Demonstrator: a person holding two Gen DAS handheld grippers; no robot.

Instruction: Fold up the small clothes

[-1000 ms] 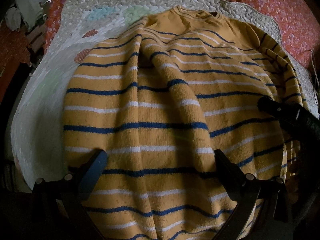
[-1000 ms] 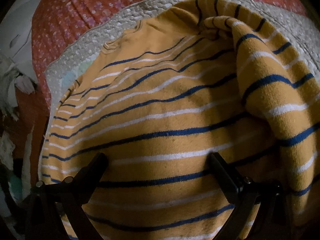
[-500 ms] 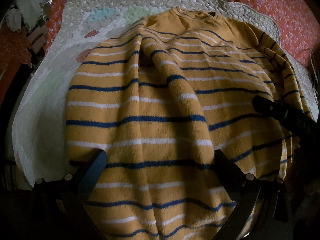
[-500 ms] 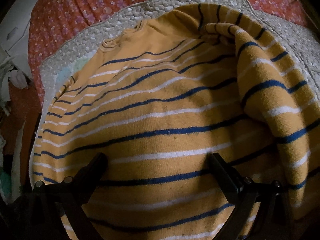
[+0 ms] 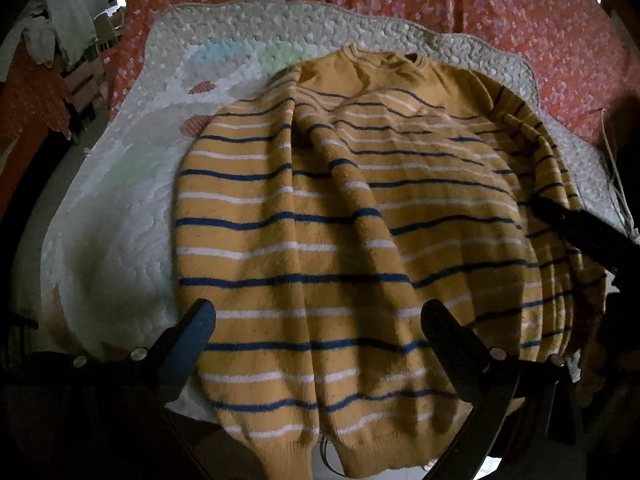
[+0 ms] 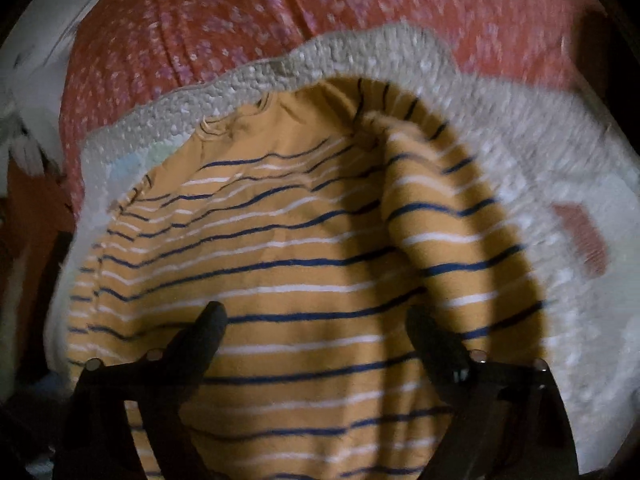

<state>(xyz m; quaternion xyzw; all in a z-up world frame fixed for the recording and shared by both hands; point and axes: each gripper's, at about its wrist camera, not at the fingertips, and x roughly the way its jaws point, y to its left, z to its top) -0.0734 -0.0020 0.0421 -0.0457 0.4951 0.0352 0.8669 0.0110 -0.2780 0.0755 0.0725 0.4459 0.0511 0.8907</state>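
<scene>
A yellow sweater (image 5: pixel 320 216) with blue and white stripes lies on a white quilted mat (image 5: pixel 120 208), collar at the far end, hem toward me. Its left sleeve is folded in over the body and its right sleeve (image 6: pixel 444 216) lies along the right side. My left gripper (image 5: pixel 318 316) is open and empty above the lower part of the sweater. My right gripper (image 6: pixel 316 316) is open and empty over the sweater (image 6: pixel 288 280) near its right side. One right finger (image 5: pixel 576 224) shows at the right edge of the left wrist view.
The mat (image 6: pixel 560 184) lies on an orange flowered bedspread (image 5: pixel 460 4). Crumpled clothes (image 5: pixel 56 36) and clutter sit off the bed at the far left. A thin cord (image 5: pixel 614 156) lies at the right edge.
Both grippers have pulled back and up, so more of the mat and bedspread shows. The right view has swung, with the right sleeve now lying lower. Both stay open.
</scene>
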